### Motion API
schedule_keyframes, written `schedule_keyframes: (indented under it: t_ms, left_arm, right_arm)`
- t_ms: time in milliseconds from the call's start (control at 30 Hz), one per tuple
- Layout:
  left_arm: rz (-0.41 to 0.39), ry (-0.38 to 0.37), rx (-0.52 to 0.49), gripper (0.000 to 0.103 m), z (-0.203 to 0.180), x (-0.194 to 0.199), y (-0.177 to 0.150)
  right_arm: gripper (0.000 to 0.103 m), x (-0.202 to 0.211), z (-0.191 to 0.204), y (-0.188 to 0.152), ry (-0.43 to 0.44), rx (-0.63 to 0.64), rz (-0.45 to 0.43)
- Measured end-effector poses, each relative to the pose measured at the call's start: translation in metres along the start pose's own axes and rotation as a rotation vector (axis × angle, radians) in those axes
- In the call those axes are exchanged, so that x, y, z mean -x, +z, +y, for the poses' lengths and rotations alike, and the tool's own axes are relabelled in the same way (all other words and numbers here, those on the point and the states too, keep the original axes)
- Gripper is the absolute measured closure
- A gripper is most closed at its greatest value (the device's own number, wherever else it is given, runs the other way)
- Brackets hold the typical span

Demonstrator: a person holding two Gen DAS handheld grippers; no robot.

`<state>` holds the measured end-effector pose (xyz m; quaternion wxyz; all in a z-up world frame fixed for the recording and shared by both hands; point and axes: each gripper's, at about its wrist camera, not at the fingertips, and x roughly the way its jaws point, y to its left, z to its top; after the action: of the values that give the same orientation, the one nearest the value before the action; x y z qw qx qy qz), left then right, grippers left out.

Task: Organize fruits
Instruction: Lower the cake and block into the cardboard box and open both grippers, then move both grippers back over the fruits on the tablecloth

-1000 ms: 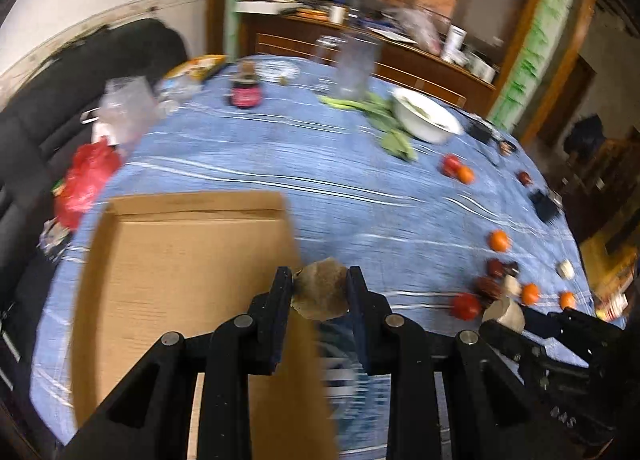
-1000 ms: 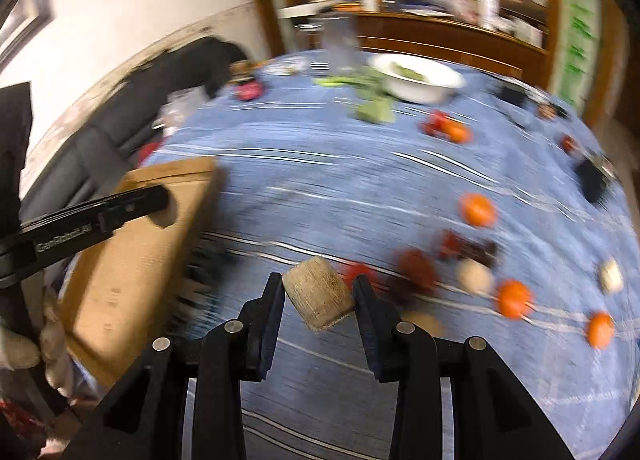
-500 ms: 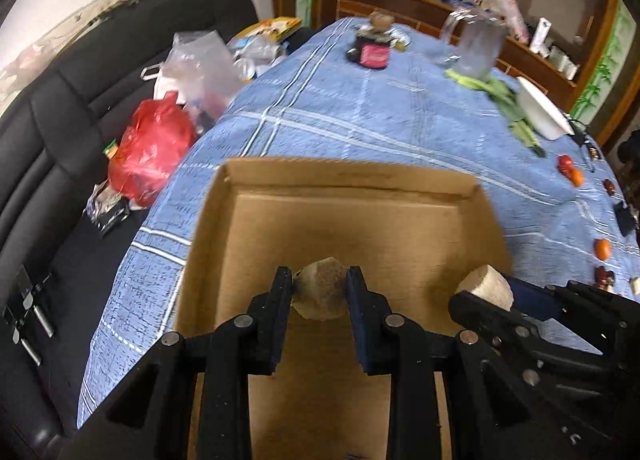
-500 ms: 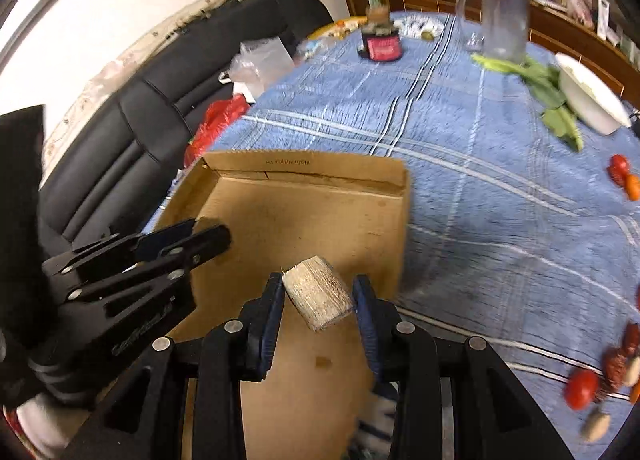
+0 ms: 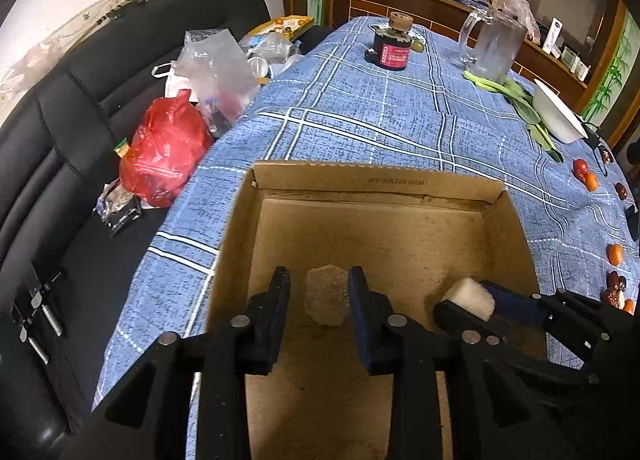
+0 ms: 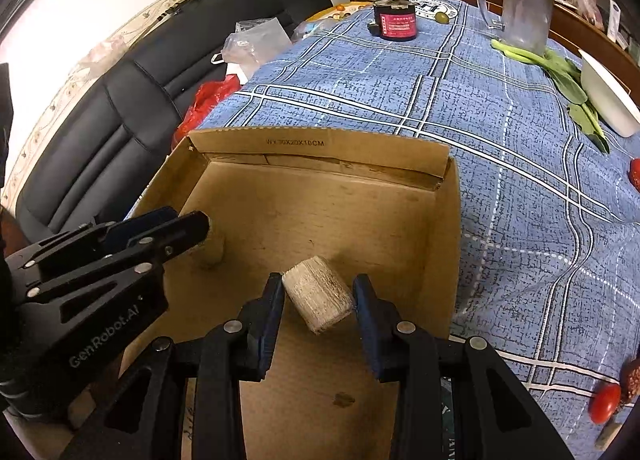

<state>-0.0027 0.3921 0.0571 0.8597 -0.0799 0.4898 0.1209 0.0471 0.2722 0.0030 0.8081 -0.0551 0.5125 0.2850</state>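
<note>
Left wrist view: a rough beige chunk (image 5: 326,300) sits between the fingers of my left tool (image 5: 320,292), low inside the cardboard box (image 5: 376,183). Its jaws are opening — a gap shows on the left side, and on the right I cannot tell whether the pad presses. To the right my right tool (image 5: 472,306) carries a pale cut piece (image 5: 468,298) over the same box.

From the right wrist, that pale cut piece (image 6: 318,294) is a short cylinder with a fibrous rind, tilted, pinched narrowly between my right tool's (image 6: 318,296) pads above the box floor (image 6: 320,211). My left tool (image 6: 192,225) reaches in from the left.

The box stands at the near edge of the counter under a blue plaid cloth (image 6: 460,99). Farther off — a dark jar (image 6: 394,17), a glass pitcher (image 6: 520,3), leafy greens (image 6: 560,71), a white bowl (image 6: 608,99), and red and orange fruits (image 5: 586,175) along the right.
</note>
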Motion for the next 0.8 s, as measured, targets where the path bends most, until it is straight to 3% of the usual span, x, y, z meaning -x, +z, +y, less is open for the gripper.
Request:
schedule_keyframes:
  t_ms: [233,467,800]
  left_arm:
    - [-0.042,0.037,0.007,0.056,-0.002,0.026,-0.002]
    - [-0.087,0.076,-0.013,0.048,-0.022,0.058,-0.008]
    - [-0.081,-0.037,-0.012,0.047,-0.073,0.088,-0.027]
  right_arm:
    - [0.052,0.025,0.003,-0.002,0.003,0.014,-0.057]
    - [0.051,0.058,-0.010,-0.018,0.013,-0.015,-0.100]
    - [0.045,0.118,-0.068,-0.079,0.004,-0.136,-0.142]
